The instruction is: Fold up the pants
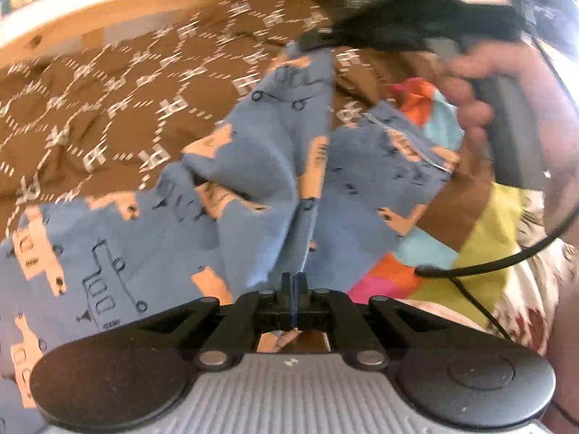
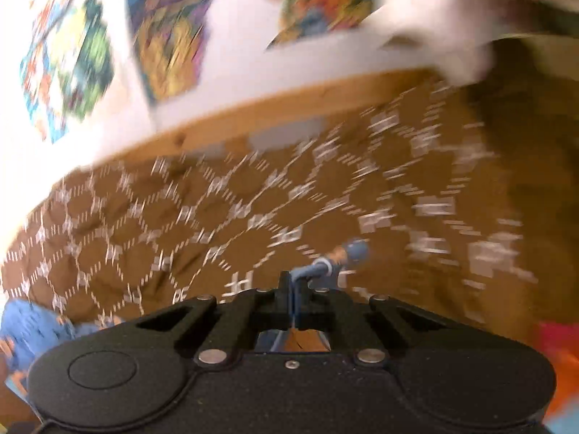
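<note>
The blue pants (image 1: 260,166) with orange and black truck prints hang and drape over the brown patterned bedspread (image 1: 108,108). My left gripper (image 1: 294,279) is shut on a fold of the pants at the near edge. In the left wrist view the right gripper (image 1: 318,38) is at the top right, held in a hand, pinching the far end of the pants and lifting it. In the right wrist view my right gripper (image 2: 294,282) is shut on a bit of blue pants fabric (image 2: 325,264) above the bedspread (image 2: 217,217). That view is motion-blurred.
A wooden bed rail (image 1: 90,25) runs along the far side of the bed, with a white wall and colourful pictures (image 2: 166,32) beyond. Bright multicoloured cloth (image 1: 427,253) lies at the right under the pants. A black cable (image 1: 506,260) hangs at the right.
</note>
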`<action>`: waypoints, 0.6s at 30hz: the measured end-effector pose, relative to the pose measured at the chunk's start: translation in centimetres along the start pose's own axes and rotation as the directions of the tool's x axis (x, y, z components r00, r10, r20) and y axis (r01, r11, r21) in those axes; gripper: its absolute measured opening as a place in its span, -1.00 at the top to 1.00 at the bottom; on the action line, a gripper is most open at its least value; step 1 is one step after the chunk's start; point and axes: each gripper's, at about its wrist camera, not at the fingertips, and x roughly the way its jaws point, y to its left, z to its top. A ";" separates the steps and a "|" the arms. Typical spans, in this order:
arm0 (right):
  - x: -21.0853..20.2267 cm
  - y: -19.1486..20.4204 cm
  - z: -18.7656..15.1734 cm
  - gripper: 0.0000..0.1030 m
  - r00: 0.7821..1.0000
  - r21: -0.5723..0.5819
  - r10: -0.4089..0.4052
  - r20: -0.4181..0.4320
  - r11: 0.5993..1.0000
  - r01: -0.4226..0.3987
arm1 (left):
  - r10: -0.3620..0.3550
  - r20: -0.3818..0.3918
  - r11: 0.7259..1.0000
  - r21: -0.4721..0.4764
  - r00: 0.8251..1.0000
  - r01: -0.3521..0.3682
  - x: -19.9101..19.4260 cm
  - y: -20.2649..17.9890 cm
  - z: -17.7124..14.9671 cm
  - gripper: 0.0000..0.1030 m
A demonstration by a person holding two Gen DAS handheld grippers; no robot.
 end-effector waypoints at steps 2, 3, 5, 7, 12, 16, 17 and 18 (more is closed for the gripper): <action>-3.2 -1.6 -1.3 1.00 0.998 0.076 -0.051 0.020 0.996 0.049 | -0.027 -0.009 0.998 0.056 1.000 0.028 -0.2 -0.8 -0.1 1.00; -4.4 -2.4 -2.3 1.00 0.996 0.108 -0.080 0.023 0.991 0.077 | -0.039 -0.019 0.996 0.084 0.999 0.040 -0.3 -1.2 -0.2 1.00; -6.4 -3.7 -4.5 1.00 0.989 0.157 -0.148 0.003 0.977 0.146 | -0.049 -0.051 0.989 0.135 0.998 0.055 0.1 -1.7 -0.4 1.00; -7.0 -4.8 -6.8 1.00 0.983 0.207 -0.177 -0.047 0.961 0.183 | -0.125 -0.110 0.976 0.167 0.986 0.142 0.5 -1.8 -0.7 1.00; -7.6 -6.0 -10.6 0.64 0.976 0.289 -0.201 -0.085 0.932 0.218 | -0.217 -0.154 0.955 0.171 0.964 0.243 0.1 -1.0 1.2 0.88; -7.9 -5.6 -10.9 0.21 0.982 0.275 -0.190 -0.017 0.943 0.188 | -0.182 -0.130 0.958 0.202 0.975 0.206 0.2 -0.5 6.0 0.08; -8.0 -5.7 -10.9 0.17 0.984 0.274 -0.178 -0.004 0.946 0.172 | -0.172 -0.113 0.959 0.207 0.978 0.193 0.5 -0.3 7.7 -0.14; -8.0 -5.8 -11.0 0.12 0.988 0.287 -0.156 0.009 0.947 0.146 | -0.166 -0.091 0.960 0.211 0.982 0.182 1.1 -0.2 9.2 -0.37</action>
